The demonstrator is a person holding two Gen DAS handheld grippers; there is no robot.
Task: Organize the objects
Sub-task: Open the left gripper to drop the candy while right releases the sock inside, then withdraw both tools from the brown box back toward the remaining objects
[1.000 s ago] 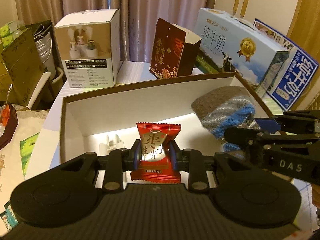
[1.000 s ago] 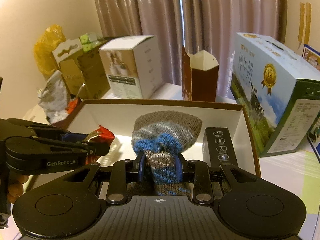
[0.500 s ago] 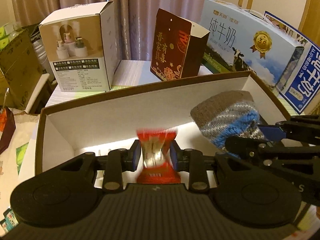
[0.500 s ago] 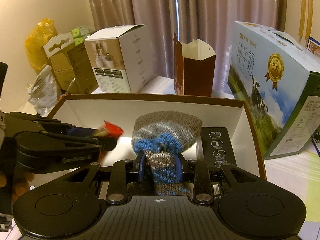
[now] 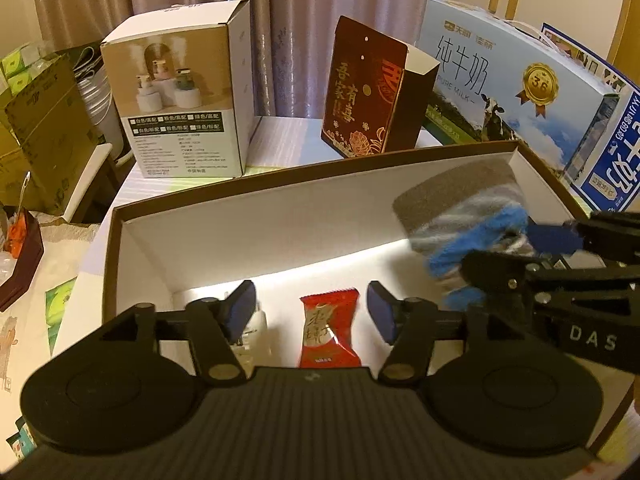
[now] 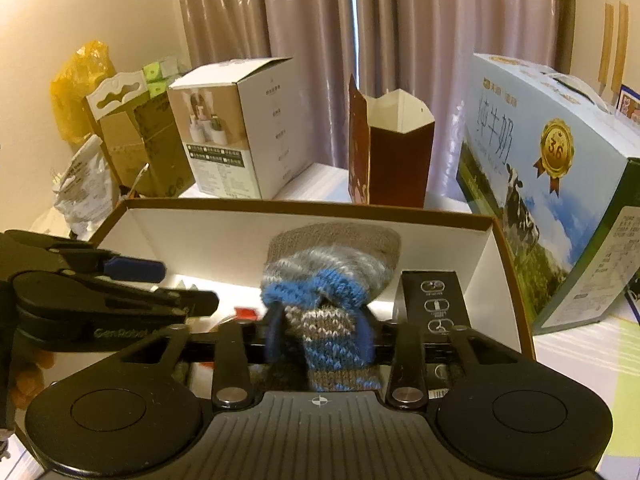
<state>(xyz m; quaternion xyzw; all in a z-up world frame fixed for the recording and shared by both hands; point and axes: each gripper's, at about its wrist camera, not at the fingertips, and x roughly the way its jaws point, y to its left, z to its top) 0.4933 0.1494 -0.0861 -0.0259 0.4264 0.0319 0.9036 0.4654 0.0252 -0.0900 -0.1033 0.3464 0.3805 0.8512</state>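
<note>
curtained room, cluttered table w/ cartons behind. left gripper (image 5: 311,310) now spread wide; a sec ago it pinched the red snack packet (image 5: 329,328), which now lies loose on the floor of the open box (image 5: 280,208) btwn the fingers — so that item's stowed. right gripper (image 6: 320,334) still clenched on the knit sock (image 6: 332,280), held over the box's right part beside a black carton (image 6: 434,304); prob next to drop.

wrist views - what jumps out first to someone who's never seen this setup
The knitted sock, grey with bright blue bands, draws the eye first, pinched in the right gripper over the white-lined box. Next is the red candy wrapper lying on the box floor between the open fingers of the left gripper.
</note>
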